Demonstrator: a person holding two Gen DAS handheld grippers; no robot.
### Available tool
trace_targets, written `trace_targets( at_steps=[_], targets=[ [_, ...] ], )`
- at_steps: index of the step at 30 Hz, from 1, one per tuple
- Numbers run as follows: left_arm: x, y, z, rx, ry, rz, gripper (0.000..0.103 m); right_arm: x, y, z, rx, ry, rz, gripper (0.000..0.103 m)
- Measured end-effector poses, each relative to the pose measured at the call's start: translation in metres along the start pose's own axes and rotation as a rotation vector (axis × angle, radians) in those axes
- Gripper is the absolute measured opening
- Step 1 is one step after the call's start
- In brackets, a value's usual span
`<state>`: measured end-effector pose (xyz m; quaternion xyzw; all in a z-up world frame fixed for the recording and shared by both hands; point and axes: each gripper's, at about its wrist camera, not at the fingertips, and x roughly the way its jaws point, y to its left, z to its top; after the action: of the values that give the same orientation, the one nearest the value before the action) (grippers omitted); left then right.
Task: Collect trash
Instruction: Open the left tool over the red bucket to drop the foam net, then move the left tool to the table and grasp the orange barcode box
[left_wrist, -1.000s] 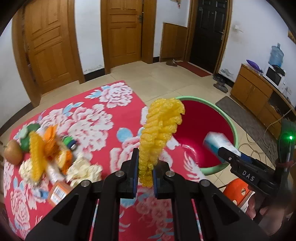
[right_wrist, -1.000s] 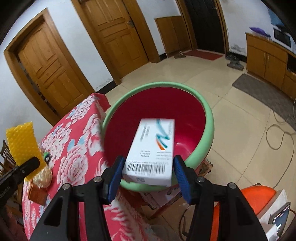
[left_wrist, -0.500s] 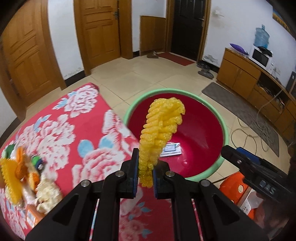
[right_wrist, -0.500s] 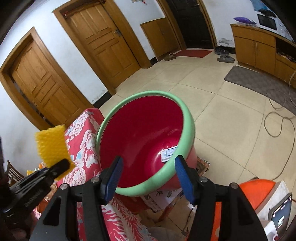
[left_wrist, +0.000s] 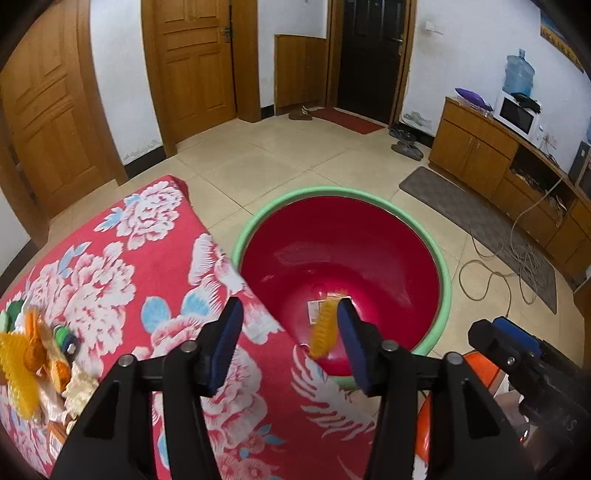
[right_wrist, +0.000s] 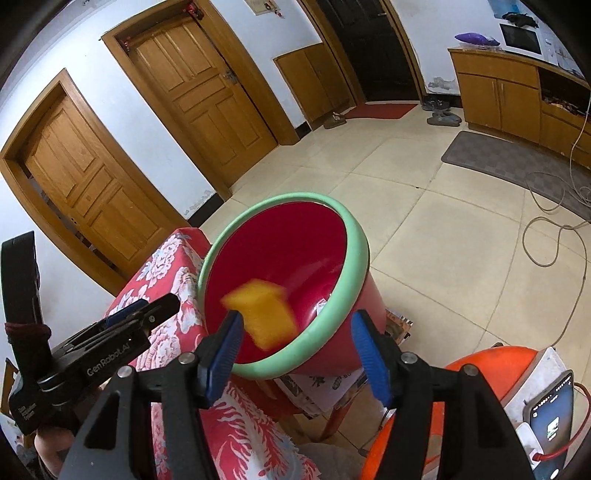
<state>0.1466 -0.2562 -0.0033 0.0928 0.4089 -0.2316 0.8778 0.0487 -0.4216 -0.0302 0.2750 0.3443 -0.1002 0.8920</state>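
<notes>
Counter under a red cloth with white flowers (left_wrist: 122, 266). Beside its edge, a glossy round red plastic basin with a green rim (left_wrist: 445, 280), white printed carton (left_wrist: 314, 308) flat at the bottom. Bumpy yellow foam sheet (left_wrist: 323, 332), clamped half a second ago, now blurred, falling into the basin. Left claw (left_wrist: 288, 339) tilted down, jaws just sprung apart, empty. Right claw (right_wrist: 295, 350) wide, empty.

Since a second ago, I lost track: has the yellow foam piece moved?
Yes. The yellow foam piece left the just-opened left gripper and dropped toward the red basin.
</notes>
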Motion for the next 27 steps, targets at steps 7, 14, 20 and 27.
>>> trace_targets(
  at_steps=[7, 14, 20, 27],
  targets=[
    [-0.024, 0.014, -0.011, -0.043, -0.020, 0.023, 0.061, -0.015, 0.010, -0.004, -0.021, -0.013, 0.020, 0.065],
    [-0.058, 0.042, -0.030, -0.114, -0.047, 0.060, 0.063, -0.035, 0.030, -0.007, -0.063, -0.040, 0.061, 0.069],
    [-0.089, 0.071, -0.051, -0.179, -0.066, 0.112, 0.064, -0.046, 0.050, -0.021, -0.103, -0.038, 0.096, 0.071],
    [-0.110, 0.106, -0.077, -0.236, -0.068, 0.184, 0.066, -0.050, 0.072, -0.035, -0.150, -0.014, 0.134, 0.072]
  ],
)
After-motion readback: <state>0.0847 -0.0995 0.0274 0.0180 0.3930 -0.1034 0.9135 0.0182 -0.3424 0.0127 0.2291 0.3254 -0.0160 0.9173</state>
